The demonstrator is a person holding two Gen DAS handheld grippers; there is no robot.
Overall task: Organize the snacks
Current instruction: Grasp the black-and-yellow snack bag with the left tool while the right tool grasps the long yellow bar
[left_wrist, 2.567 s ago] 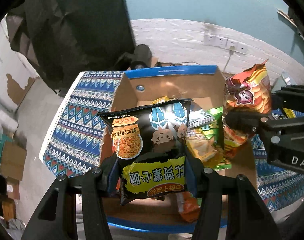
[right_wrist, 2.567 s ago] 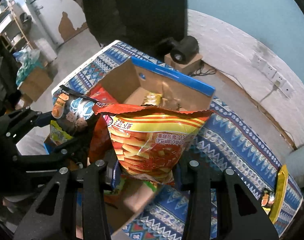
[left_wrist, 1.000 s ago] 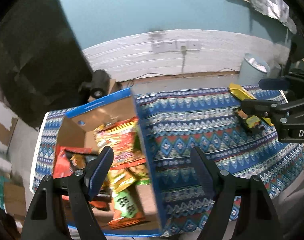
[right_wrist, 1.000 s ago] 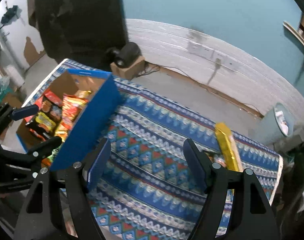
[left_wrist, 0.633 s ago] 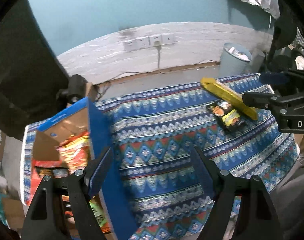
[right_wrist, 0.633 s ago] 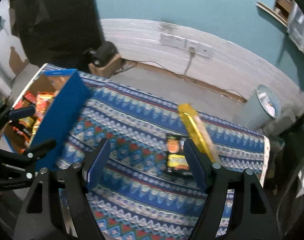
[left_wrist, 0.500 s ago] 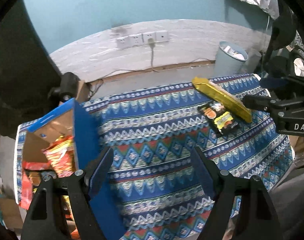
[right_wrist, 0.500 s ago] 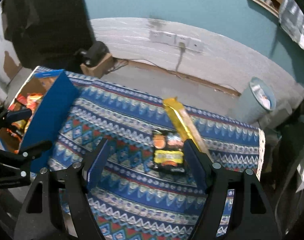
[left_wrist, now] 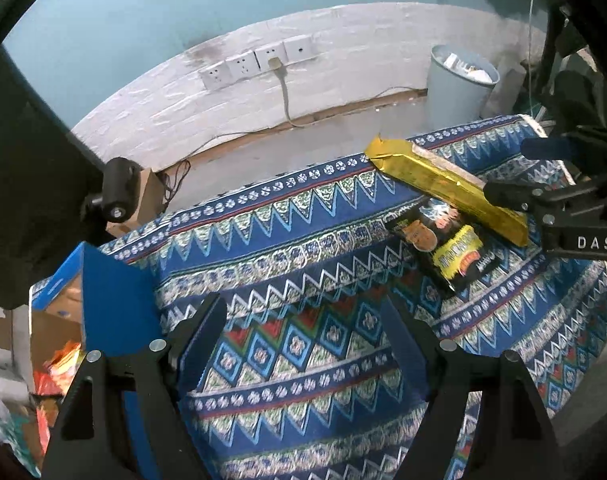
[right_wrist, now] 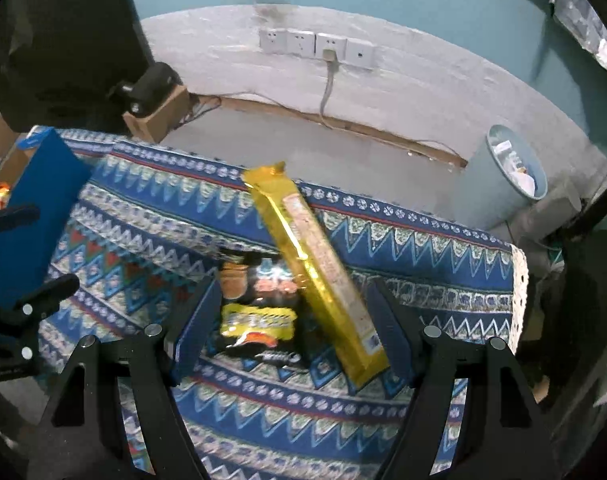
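A long gold snack pack (right_wrist: 315, 264) lies slantwise on the patterned tablecloth (right_wrist: 143, 216), with a black snack bag (right_wrist: 259, 312) beside it on the left. My right gripper (right_wrist: 293, 320) is open and empty, hovering above both packs. My left gripper (left_wrist: 303, 336) is open and empty over the cloth's middle. From the left wrist the gold pack (left_wrist: 443, 184) and black bag (left_wrist: 443, 248) lie to the right, under the right gripper (left_wrist: 515, 172). The blue cardboard box (left_wrist: 111, 300) holding snacks stands at the left.
A grey waste bin (right_wrist: 515, 172) stands on the floor beyond the table's right end. A small cardboard box with a black device (right_wrist: 151, 100) sits by the wall with sockets (right_wrist: 315, 48). The table's right edge (right_wrist: 519, 292) is close to the packs.
Both grippers let go of their snack bags into the box, then swung right across the table. The right gripper now hovers over the gold pack and black bag.
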